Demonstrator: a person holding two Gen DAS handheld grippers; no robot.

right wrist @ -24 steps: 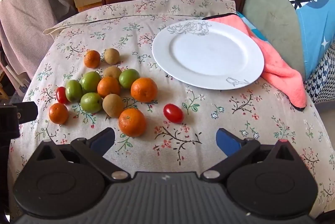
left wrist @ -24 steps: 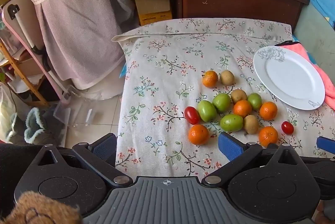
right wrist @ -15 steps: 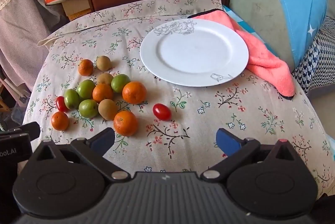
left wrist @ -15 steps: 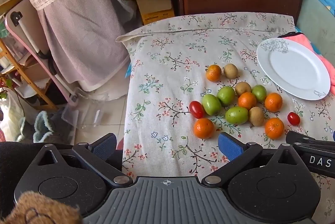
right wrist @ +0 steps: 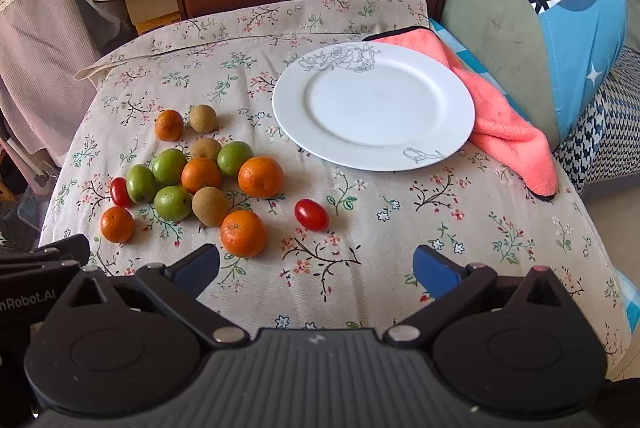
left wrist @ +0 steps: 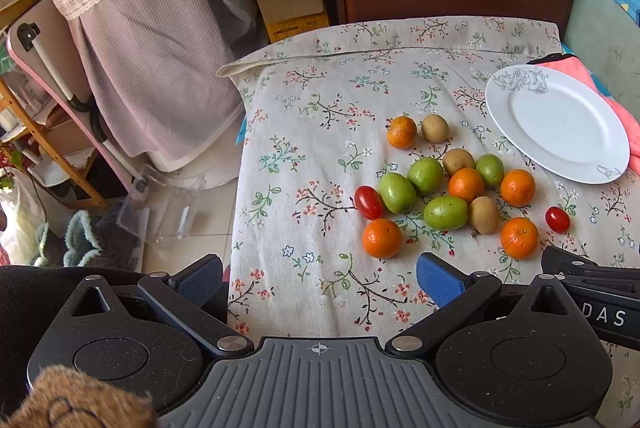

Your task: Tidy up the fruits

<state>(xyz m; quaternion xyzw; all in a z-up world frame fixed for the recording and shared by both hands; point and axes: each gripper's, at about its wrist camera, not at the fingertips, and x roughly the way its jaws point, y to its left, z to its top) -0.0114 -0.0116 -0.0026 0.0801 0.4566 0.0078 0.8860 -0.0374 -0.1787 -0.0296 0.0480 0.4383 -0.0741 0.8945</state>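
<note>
Lettering "DAS" marks the right gripper [left wrist: 592, 292] in the left view; the left gripper [left wrist: 318, 278] gapes wide, empty, above the tablecloth [left wrist: 320, 132]. Fruits [left wrist: 444, 184] cluster left of the plate [left wrist: 560, 124].

"nRobot.AI" shows bottom-left in the right view; the right gripper [right wrist: 316, 268] is released, touching nothing, with the fruits [right wrist: 200, 176] left of the plate [right wrist: 374, 108].

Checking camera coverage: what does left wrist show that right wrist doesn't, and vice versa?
Left wrist only: checked purple fabric cover, clear plastic box on the tiled floor.
Right wrist only: blue sailboat-print cushion, black-and-white houndstooth fabric.
Both: white round plate with nothing on it, coral-pink cloth, the loose cluster of oranges, green and brown fruits and cherry tomatoes on the floral tablecloth.
</note>
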